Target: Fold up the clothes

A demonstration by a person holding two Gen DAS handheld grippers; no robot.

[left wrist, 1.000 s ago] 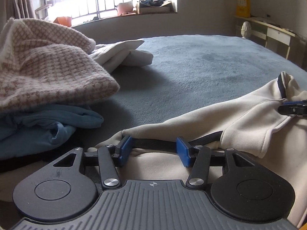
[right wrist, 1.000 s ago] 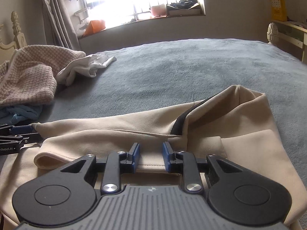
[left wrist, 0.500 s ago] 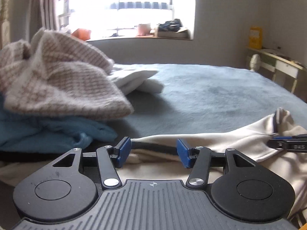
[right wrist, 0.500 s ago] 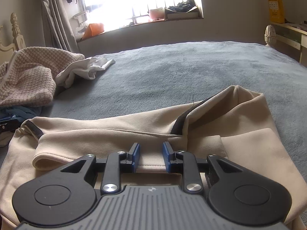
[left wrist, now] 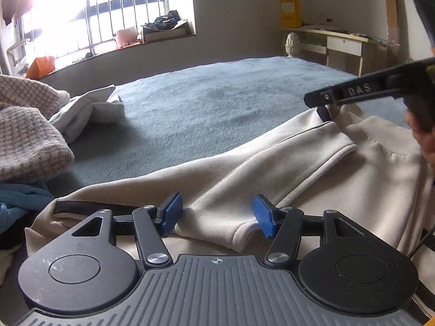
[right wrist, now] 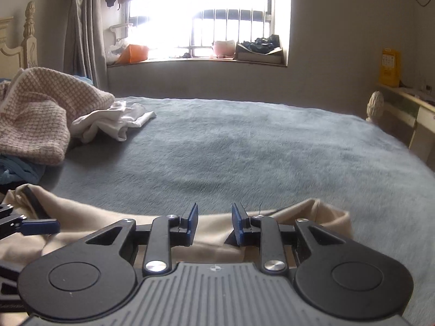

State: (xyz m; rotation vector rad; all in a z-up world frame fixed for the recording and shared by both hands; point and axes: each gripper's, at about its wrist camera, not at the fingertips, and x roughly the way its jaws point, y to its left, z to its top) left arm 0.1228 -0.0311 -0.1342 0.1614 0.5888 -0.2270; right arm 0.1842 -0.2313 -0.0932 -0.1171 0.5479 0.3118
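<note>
A beige garment [left wrist: 299, 168] with dark trim lies spread on the grey-blue bed cover [left wrist: 204, 103]. My left gripper [left wrist: 217, 217] stands open over the garment's near edge. A folded sleeve end lies between its blue pads, which do not press on it. One of its blue fingers [right wrist: 38, 226] shows at the left edge of the right wrist view. My right gripper [right wrist: 214, 224] is shut on a fold of the beige garment [right wrist: 95, 222]. In the left wrist view that right gripper [left wrist: 319, 102] holds the dark-trimmed edge a little above the bed.
A pink-and-white knit piece [left wrist: 24, 135] lies heaped on blue cloth [left wrist: 19, 198] at the left, with a white cloth [left wrist: 87, 111] beside it. A desk [left wrist: 345, 43] stands past the bed at the right. A person's hand [left wrist: 424, 141] is at the right edge.
My left gripper has moved right along the garment, from the black band to the sleeve end, and its jaws stand slightly wider. My right gripper has risen with the fabric in it.
</note>
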